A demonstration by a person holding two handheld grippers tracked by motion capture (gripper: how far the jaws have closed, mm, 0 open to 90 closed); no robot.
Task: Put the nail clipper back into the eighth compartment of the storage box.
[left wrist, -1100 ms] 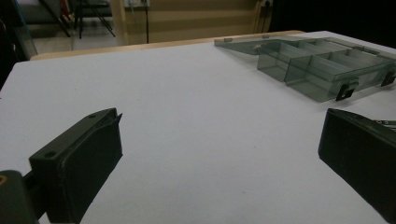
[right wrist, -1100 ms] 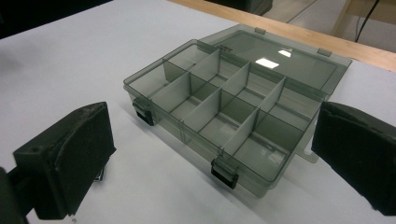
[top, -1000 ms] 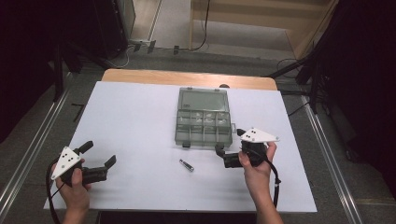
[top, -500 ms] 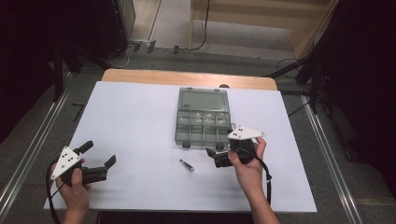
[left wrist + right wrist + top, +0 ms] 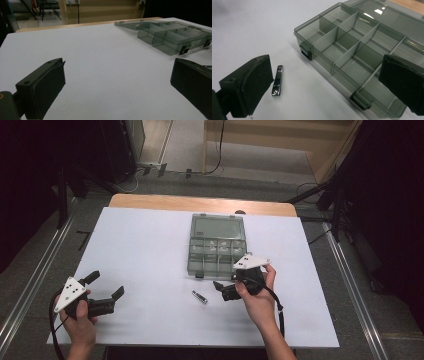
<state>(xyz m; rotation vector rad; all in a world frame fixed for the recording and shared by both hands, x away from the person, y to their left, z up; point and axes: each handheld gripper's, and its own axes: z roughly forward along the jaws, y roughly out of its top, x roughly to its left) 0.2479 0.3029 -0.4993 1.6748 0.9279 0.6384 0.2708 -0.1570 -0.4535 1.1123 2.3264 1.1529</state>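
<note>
Your right gripper (image 5: 225,291), jaws spread, faces the metal clip (image 5: 200,297) at lower centre, ready to pinch it; your left gripper (image 5: 106,286) rests spread.

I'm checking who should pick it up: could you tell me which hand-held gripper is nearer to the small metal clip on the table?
Right. The right hand-held gripper is open just beside the metal clip, near the organizer box. The left hand-held gripper sits far off at the table's left front.
</note>
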